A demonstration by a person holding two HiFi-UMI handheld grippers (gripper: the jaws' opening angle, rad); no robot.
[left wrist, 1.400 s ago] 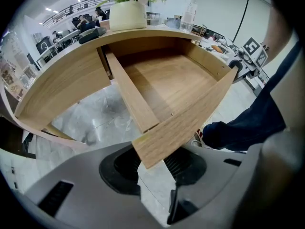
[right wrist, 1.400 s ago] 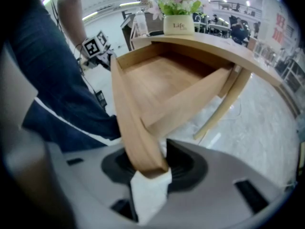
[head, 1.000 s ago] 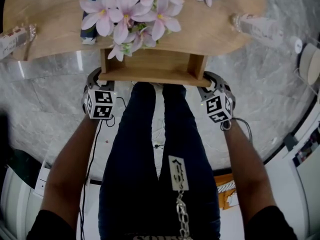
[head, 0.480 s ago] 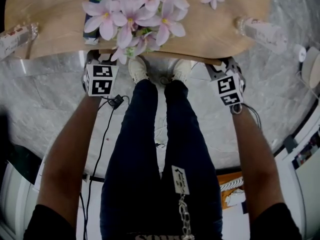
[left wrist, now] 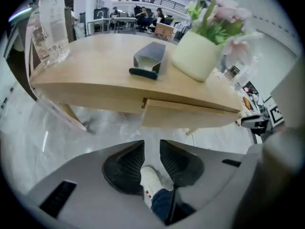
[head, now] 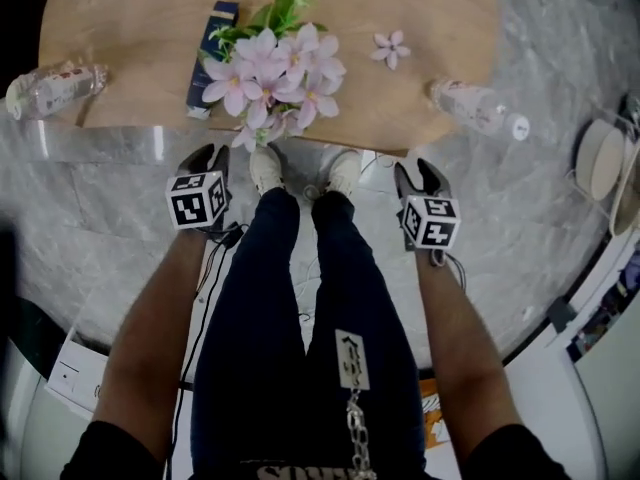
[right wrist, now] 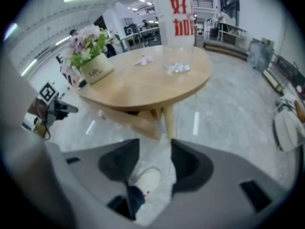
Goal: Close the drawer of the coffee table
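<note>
Drawer sits pushed in under desk, near side. We think job done. Left tool closing, nothing between jaws. Right tool opening, nothing between jaws. Both tools clear of desk.

The desk and its drawer are pale, matt wood with a fine grain. The floor is glossy grey veined stone, throwing reflections. The bottle is clear plastic; the vase looks matt cream.
</note>
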